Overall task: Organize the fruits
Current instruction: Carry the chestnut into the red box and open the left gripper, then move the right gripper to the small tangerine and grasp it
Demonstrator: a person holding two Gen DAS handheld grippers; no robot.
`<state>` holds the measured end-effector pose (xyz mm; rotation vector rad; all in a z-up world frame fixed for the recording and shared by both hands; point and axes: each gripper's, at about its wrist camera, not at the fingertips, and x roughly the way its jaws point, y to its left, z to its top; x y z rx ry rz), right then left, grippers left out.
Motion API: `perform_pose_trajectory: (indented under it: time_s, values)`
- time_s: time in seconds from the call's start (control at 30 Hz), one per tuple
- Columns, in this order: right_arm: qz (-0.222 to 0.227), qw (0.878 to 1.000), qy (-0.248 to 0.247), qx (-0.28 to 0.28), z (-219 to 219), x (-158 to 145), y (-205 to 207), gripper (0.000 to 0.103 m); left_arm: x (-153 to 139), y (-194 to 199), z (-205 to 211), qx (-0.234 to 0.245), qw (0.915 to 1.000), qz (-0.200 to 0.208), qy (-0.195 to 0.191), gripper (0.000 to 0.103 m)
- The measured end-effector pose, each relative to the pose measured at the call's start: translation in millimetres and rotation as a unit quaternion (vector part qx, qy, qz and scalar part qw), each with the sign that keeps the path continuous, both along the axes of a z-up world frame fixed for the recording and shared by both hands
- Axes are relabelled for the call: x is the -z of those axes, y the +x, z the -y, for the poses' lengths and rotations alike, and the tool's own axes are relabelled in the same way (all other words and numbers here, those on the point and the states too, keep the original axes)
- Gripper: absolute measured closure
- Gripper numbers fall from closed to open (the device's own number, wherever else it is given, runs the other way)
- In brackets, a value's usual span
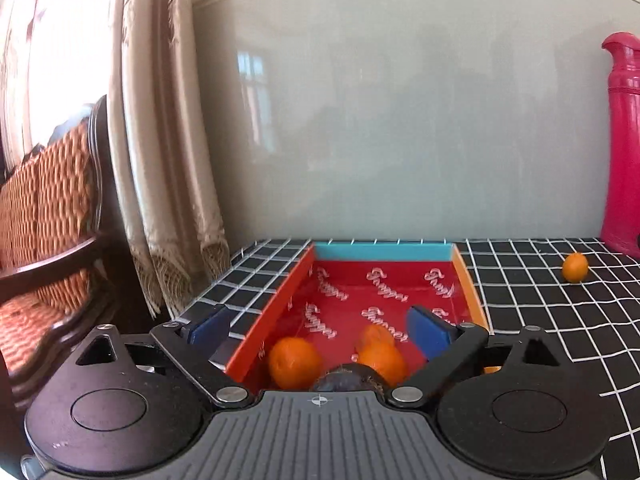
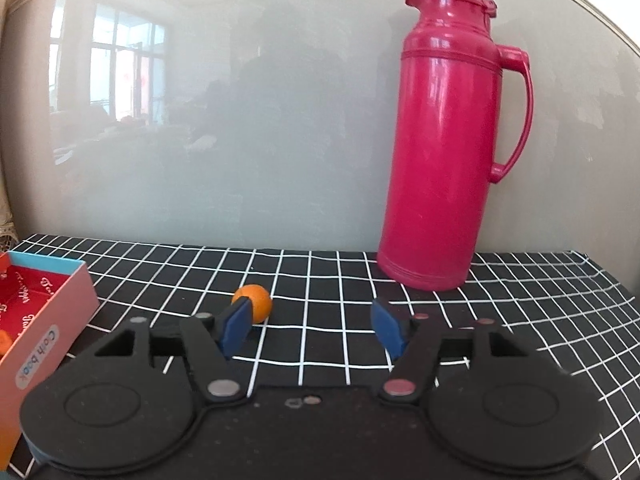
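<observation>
The left wrist view looks forward and slightly down from just above the near end of the box (image 1: 382,300), close to it, toward the wall (image 1: 400,120); curtain (image 1: 168,160) and chair (image 1: 52,216) fill its left edge. The right wrist view sits low over the table (image 2: 500,320), further right, facing the same wall, near the flask (image 2: 440,140). Both views share the box (image 2: 44,320), the flask (image 1: 624,140), the lone orange (image 1: 575,267) (image 2: 253,303) on the cloth, and the wall.
</observation>
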<state>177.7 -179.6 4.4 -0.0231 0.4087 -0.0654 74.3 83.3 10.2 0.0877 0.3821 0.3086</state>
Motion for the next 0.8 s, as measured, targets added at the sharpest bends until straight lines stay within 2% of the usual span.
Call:
perform_pose_trajectory:
  time_s: [0.17, 0.27, 0.4, 0.47, 0.8]
  values:
    - [0.003, 1.000, 0.007, 0.001, 8.2, -0.9, -3.6, 0.030, -0.2, 3.4, -1.7, 0.004, 0.9997, 0.003, -0.023, 0.009]
    - [-0.002, 1.000, 0.014, 0.003, 13.4, 1.0, -3.0, 0.029, 3.4, 7.6, 0.6, 0.003, 0.9999, -0.006, -0.015, 0.009]
    - [0.001, 1.000, 0.017, 0.002, 15.7, 2.5, -3.8, 0.019, 6.4, 8.6, -2.6, 0.003, 0.9996, -0.010, -0.027, 0.004]
    - [0.006, 1.000, 0.017, -0.002, 15.3, 1.5, -5.1, 0.018, 6.0, 7.7, -2.1, -0.002, 0.9997, -0.006, -0.026, 0.000]
    - [0.020, 0.999, 0.011, -0.028, 10.4, 2.5, -9.1, 0.013, 6.3, 8.0, -7.8, -0.017, 0.9995, 0.007, -0.027, 0.000]
